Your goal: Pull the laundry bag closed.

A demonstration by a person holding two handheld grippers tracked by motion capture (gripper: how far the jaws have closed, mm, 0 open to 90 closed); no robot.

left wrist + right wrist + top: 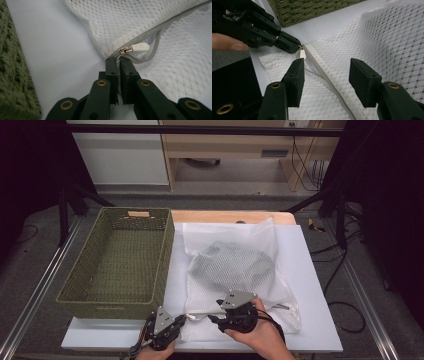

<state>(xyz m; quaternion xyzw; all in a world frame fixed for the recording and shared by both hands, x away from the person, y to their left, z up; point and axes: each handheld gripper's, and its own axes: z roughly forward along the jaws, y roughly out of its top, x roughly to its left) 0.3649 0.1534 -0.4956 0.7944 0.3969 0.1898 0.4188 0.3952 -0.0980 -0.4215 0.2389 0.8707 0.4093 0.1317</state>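
A white mesh laundry bag [235, 270] lies flat on the white worktop [310, 285], just right of the green woven basket [120, 260], with a dark garment [245, 257] inside it. At the bag's near left corner the left gripper [117, 59] is pinched closed on the end of the grey zipper tape [140, 37], right beside the white zipper pull [140, 47]. The right gripper [325, 72] hovers over the bag's near edge, its jaws apart and straddling the zipper line without pressing on it, the pull lying just ahead of its left jaw
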